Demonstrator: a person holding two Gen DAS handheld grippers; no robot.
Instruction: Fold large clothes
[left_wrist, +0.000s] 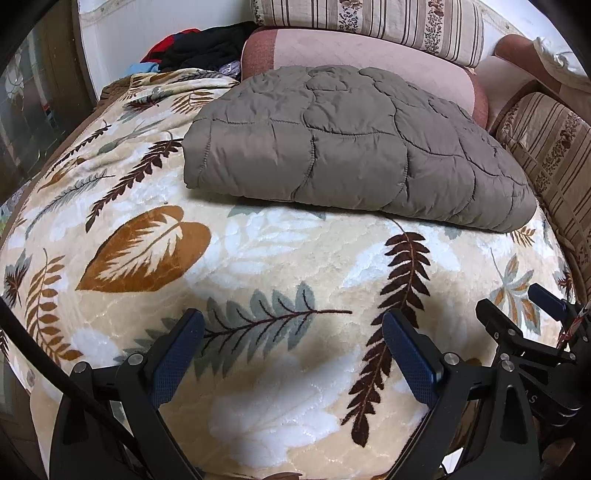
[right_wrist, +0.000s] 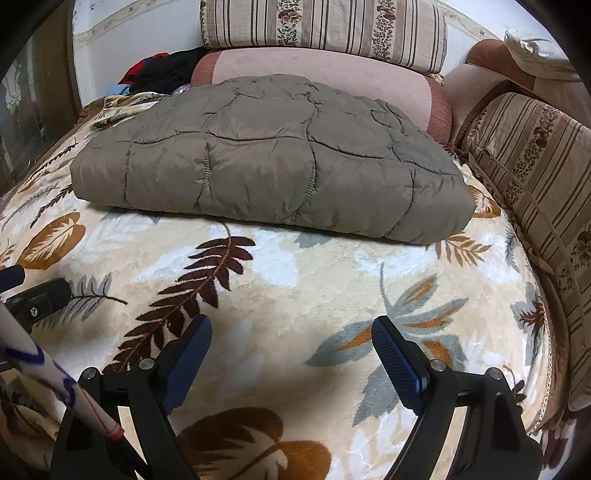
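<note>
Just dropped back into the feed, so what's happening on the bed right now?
Nothing is being handled. The grey-brown quilted padded garment lies folded into a compact bundle on the cream plush leaf-print blanket, in front of a pink cushion. The left gripper and right gripper both hang open above bare blanket on the near side of the bundle, with nothing between their fingers. A pile of dark and red clothes sits at the far left corner.
</note>
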